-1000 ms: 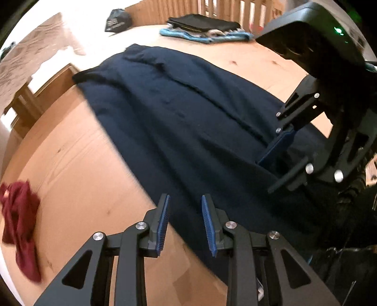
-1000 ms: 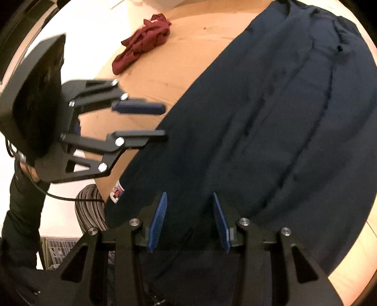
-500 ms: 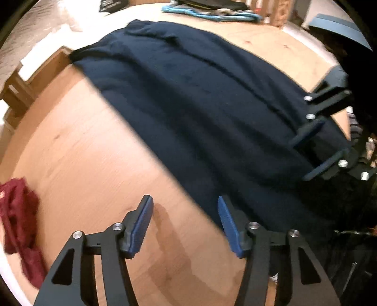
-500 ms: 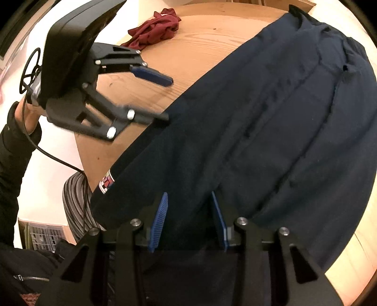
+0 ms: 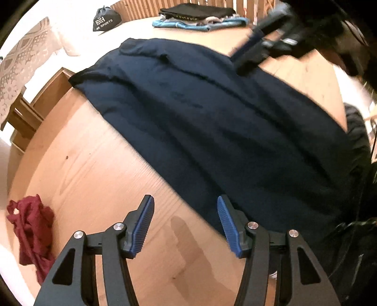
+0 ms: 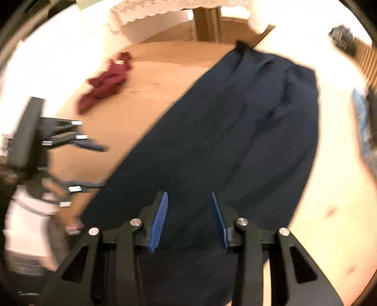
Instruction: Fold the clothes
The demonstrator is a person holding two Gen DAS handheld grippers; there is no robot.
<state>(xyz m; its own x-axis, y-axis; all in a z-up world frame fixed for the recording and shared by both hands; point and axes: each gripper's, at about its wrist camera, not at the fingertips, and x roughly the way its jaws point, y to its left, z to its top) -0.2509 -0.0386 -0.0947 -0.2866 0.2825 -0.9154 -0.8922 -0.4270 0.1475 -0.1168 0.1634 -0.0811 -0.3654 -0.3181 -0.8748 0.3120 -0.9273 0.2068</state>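
A long navy garment (image 5: 212, 117) lies spread flat across the wooden table (image 5: 94, 164), its near end hanging over the table's edge. My left gripper (image 5: 185, 226) is open over bare wood, with its right finger at the garment's left edge and nothing between the pads. My right gripper (image 6: 189, 221) is open and hovers above the garment's (image 6: 235, 141) near part, holding no cloth. In the left wrist view the right gripper (image 5: 254, 51) shows blurred over the garment's far right side. The right wrist view has the left gripper (image 6: 89, 164) at the left.
A crumpled red cloth (image 5: 30, 233) lies near the table's left edge, also seen as the red cloth (image 6: 106, 82). A stack of folded clothes (image 5: 198, 16) and a black bag (image 5: 106, 20) sit at the far side. A wooden chair (image 5: 30, 113) stands beyond the left edge.
My left gripper's jaws have opened wider, with its tips now over bare wood. My right gripper has lifted and swung from the garment's near right side toward its far end.
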